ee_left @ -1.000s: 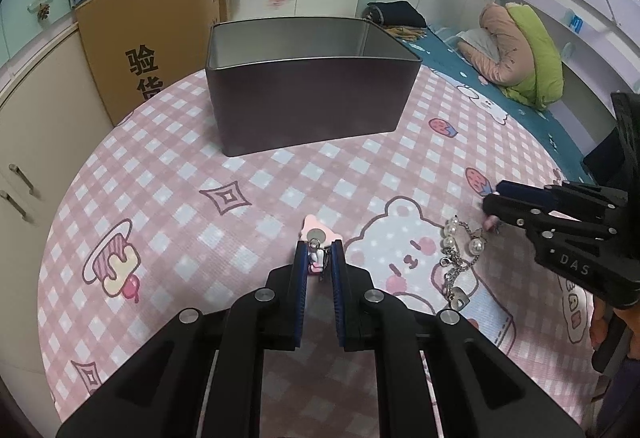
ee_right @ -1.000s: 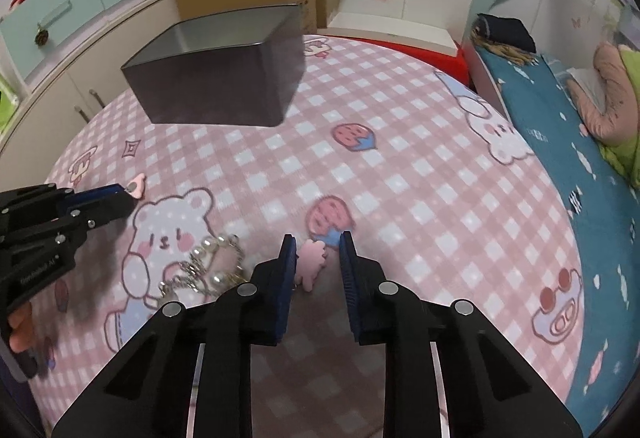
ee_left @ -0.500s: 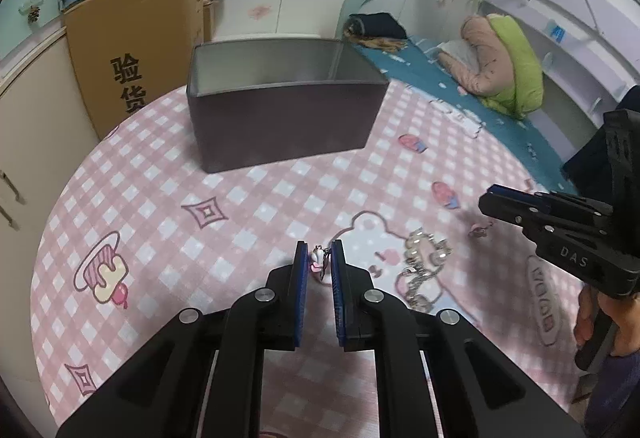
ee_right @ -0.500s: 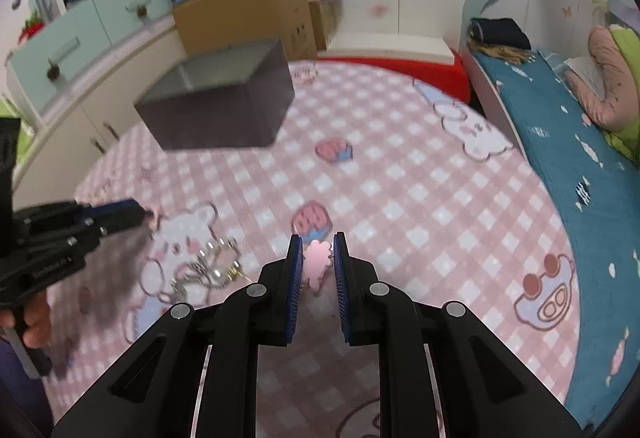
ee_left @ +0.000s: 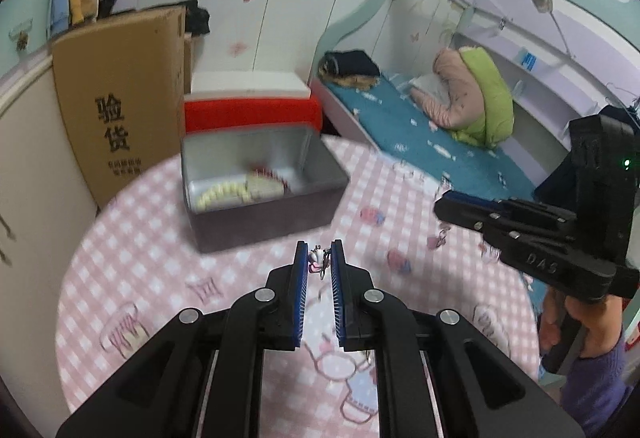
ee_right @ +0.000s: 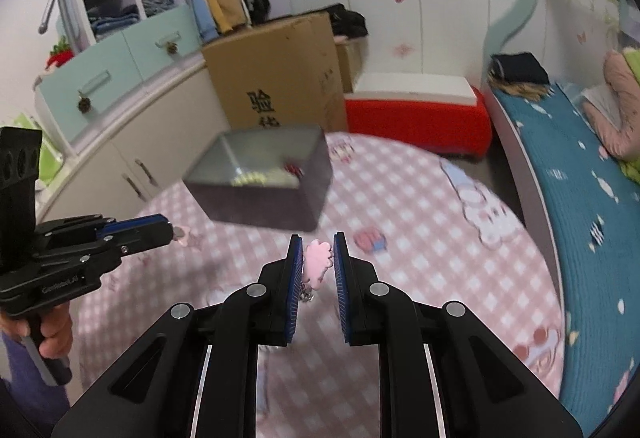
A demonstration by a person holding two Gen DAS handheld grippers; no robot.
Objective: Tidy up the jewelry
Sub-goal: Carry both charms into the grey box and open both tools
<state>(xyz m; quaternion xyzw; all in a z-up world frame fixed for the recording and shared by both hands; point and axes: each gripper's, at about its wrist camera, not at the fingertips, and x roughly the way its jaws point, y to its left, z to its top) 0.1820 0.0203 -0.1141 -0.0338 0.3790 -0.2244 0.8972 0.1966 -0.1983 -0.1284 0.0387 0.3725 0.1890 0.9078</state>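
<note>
Through your left wrist camera, your left gripper (ee_left: pixel 319 258) is pinching a small pink and silver earring (ee_left: pixel 317 261) between its blue pads, held in the air above the pink checked tablecloth with cartoon prints (ee_left: pixel 144 238). Beyond the fingertips sits the dark rectangular metal tin (ee_left: pixel 260 216), open at the top, with a pale beaded strand (ee_left: pixel 222 194) lying inside. Your right gripper (ee_left: pixel 444 207) enters from the right edge, gripped by your right hand (ee_left: pixel 560 322); from this side you cannot tell what it holds.

Through your right wrist camera, your right gripper (ee_right: pixel 316 258) is pinching a flat pink flower-shaped earring (ee_right: pixel 318 263), a small silver piece hanging beneath it, raised clear of the cloth (ee_right: pixel 420 278). The tin (ee_right: pixel 260 190) stands ahead and slightly left, blurred. Your left gripper (ee_right: pixel 170 232) reaches in from the left, a pink bit showing at its tip, with your left hand (ee_right: pixel 52 330) on its handle. A brown cardboard box (ee_right: pixel 276 78) stands behind the tin.
</note>
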